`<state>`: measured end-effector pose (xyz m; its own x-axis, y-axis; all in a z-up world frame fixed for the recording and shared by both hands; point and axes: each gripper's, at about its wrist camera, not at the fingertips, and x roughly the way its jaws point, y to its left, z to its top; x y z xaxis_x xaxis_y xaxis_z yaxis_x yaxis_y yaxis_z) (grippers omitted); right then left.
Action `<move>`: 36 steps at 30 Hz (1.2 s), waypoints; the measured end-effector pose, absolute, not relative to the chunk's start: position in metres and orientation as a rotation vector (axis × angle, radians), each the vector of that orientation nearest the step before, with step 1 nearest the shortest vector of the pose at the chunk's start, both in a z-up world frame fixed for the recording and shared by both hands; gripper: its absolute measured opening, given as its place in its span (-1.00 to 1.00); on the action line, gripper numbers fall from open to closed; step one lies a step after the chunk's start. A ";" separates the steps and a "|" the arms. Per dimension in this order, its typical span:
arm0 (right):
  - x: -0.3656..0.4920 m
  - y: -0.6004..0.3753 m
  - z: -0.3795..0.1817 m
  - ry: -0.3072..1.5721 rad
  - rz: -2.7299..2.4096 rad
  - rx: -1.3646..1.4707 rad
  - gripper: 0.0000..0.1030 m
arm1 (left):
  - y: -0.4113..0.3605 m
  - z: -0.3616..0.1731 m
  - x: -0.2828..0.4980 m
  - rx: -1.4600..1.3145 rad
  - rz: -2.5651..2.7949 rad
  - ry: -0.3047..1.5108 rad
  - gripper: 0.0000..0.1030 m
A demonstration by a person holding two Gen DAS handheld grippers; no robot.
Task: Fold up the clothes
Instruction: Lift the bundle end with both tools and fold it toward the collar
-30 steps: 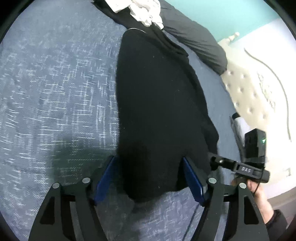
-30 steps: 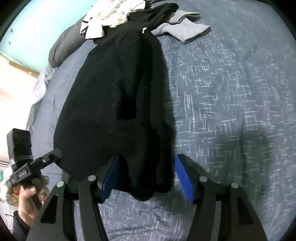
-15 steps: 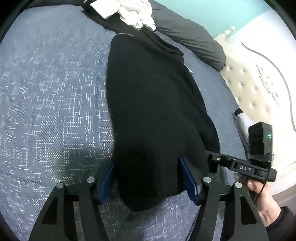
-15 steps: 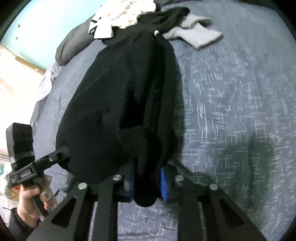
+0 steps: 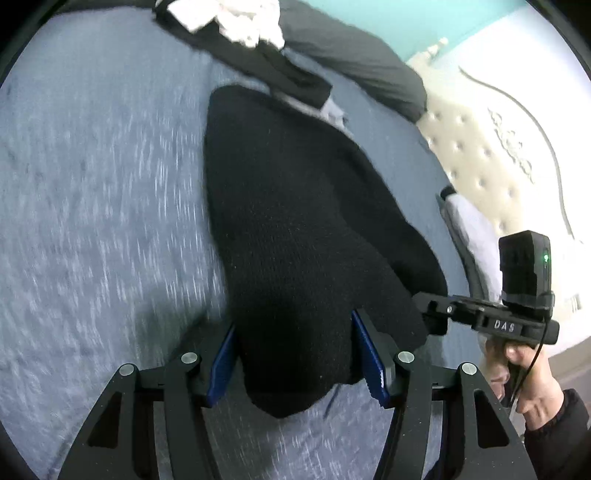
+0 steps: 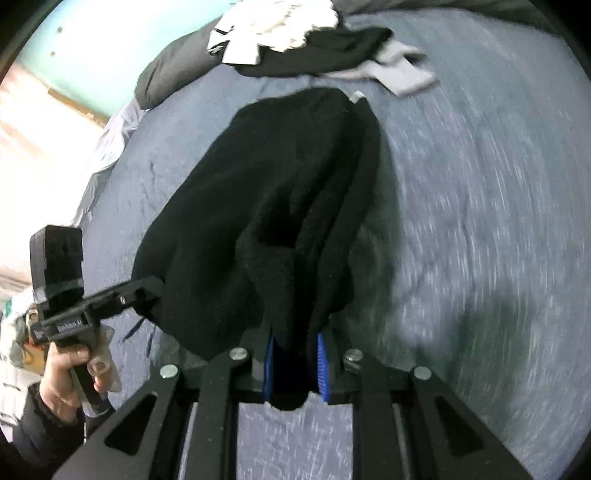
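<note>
1. Where the left wrist view looks along its own fingers, the left gripper [image 5: 297, 360] has its jaws spread wide, and the near end of the black garment [image 5: 295, 236] lies between the blue pads [image 5: 369, 356]. Each pad sits at an edge of the cloth; whether they press it cannot be told.
2. That garment stretches away over the blue-grey bedspread [image 5: 99, 192], its far end just short of a heap of white clothes [image 5: 240, 18] and other dark clothing.
3. At the right of this view a hand [image 5: 524, 373] grips the handle of the other tool, whose bar reads "DAS". A small green light glows on the black box above it. A cream tufted headboard [image 5: 484, 158] stands beyond.
4. From the right wrist view, the right gripper [image 6: 295, 363] has its jaws drawn close together, clamped on a bunched fold of the same black garment; cloth fills the narrow gap and pokes out toward the camera.
5. The garment rises from that pinch and spreads back over the bedspread [image 6: 480, 221]. A grey garment [image 6: 402, 74] lies past its far end, beside the white clothes [image 6: 277, 22].
6. At the left, a hand [image 6: 70, 373] holds the other tool; its label is too blurred to read.
</note>
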<state>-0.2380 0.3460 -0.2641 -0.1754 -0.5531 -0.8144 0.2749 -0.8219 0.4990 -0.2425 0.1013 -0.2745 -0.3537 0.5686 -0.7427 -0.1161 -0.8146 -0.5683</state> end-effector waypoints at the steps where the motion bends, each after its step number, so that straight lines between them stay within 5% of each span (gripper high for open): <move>1: -0.233 0.348 -0.265 -0.330 -2.028 1.573 -0.65 | 0.101 -0.280 -0.243 -1.476 2.191 -0.606 0.22; 5: -0.221 0.362 -0.271 -0.399 -2.010 1.590 -0.50 | 0.097 -0.291 -0.244 -1.530 2.165 -0.628 0.22; 12: -0.224 0.358 -0.265 -0.404 -2.015 1.542 0.31 | 0.094 -0.284 -0.245 -1.536 2.195 -0.605 0.22; 19: -0.239 0.338 -0.295 -0.334 -1.980 1.667 0.42 | 0.098 -0.292 -0.251 -1.546 2.176 -0.567 0.28; 22: -0.244 0.338 -0.300 -0.350 -1.977 1.669 0.37 | 0.102 -0.298 -0.252 -1.539 2.159 -0.555 0.29; 27: -0.242 0.330 -0.293 -0.264 -2.011 1.596 -0.37 | 0.108 -0.305 -0.258 -1.519 2.139 -0.567 0.28; 36: -0.241 0.334 -0.277 -0.278 -2.020 1.479 -0.60 | 0.114 -0.287 -0.268 -1.463 2.187 -0.515 0.13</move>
<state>-0.2412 0.3341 -0.2766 -0.1874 -0.5855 -0.7887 0.3506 -0.7899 0.5031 -0.2682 0.1138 -0.2870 -0.3313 0.5614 -0.7583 -0.1638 -0.8257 -0.5397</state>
